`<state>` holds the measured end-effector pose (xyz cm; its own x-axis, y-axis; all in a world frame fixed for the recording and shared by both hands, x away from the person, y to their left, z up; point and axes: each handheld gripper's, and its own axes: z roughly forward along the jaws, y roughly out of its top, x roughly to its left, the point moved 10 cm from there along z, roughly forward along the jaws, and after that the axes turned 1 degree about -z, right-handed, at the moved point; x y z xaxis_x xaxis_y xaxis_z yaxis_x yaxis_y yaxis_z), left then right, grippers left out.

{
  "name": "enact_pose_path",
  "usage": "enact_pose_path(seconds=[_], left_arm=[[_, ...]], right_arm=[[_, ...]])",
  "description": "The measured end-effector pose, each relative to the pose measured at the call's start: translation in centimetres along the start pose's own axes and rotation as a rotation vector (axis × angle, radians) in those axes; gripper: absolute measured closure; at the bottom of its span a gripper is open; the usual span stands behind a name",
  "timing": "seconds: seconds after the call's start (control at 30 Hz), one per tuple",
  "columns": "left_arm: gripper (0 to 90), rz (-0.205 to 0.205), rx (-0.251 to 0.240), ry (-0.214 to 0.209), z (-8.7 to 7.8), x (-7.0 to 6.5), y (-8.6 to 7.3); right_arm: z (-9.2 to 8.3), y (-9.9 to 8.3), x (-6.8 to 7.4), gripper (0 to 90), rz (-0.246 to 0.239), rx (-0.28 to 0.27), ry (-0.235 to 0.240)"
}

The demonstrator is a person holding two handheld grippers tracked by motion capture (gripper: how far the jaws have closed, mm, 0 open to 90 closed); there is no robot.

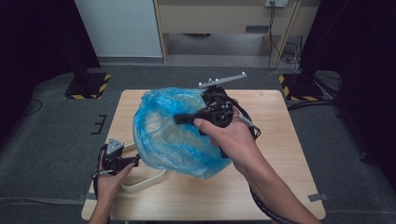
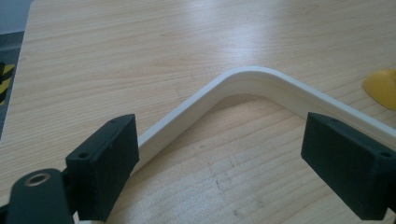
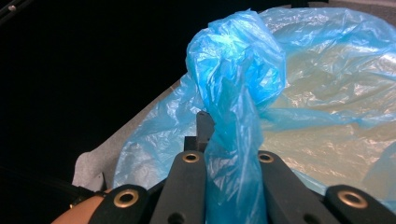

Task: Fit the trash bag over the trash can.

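Observation:
A big translucent blue plastic bag (image 1: 173, 135) billows over the middle of the wooden table (image 1: 275, 182). My right gripper (image 1: 181, 119) reaches in from the right and is shut on a bunched fold of it. In the right gripper view the twisted blue film (image 3: 233, 93) rises from between the closed jaws of the right gripper (image 3: 226, 158). A white container's rounded rim (image 1: 145, 181) pokes out under the bag at the front left. My left gripper (image 1: 134, 160) is open beside it; the rim's corner (image 2: 243, 77) curves just ahead of the left gripper (image 2: 226, 168), whose pads stand wide apart.
A yellow object's edge (image 2: 384, 87) lies inside the white rim. A grey pegged bar (image 1: 223, 80) rests at the table's back edge. Black stands with striped bases (image 1: 88, 86) (image 1: 299, 86) flank the table on grey carpet.

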<state>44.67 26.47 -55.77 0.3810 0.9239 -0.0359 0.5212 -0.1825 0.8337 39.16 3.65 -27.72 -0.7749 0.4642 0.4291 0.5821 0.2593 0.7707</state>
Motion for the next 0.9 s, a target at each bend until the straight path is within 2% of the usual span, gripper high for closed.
enact_pose_path(seconds=[0.73, 0.9], left_arm=[[10.5, -0.001, 0.003, 0.001, 0.1, 0.0, -0.1], [10.6, 0.001, 0.003, 0.0, 0.0, 0.0, 0.0]], right_arm=[[0.7, -1.5, 0.7, 88.1, -0.019, 0.051, 0.014], [0.8, -2.0, 0.7, 87.7, -0.008, 0.069, 0.023]])
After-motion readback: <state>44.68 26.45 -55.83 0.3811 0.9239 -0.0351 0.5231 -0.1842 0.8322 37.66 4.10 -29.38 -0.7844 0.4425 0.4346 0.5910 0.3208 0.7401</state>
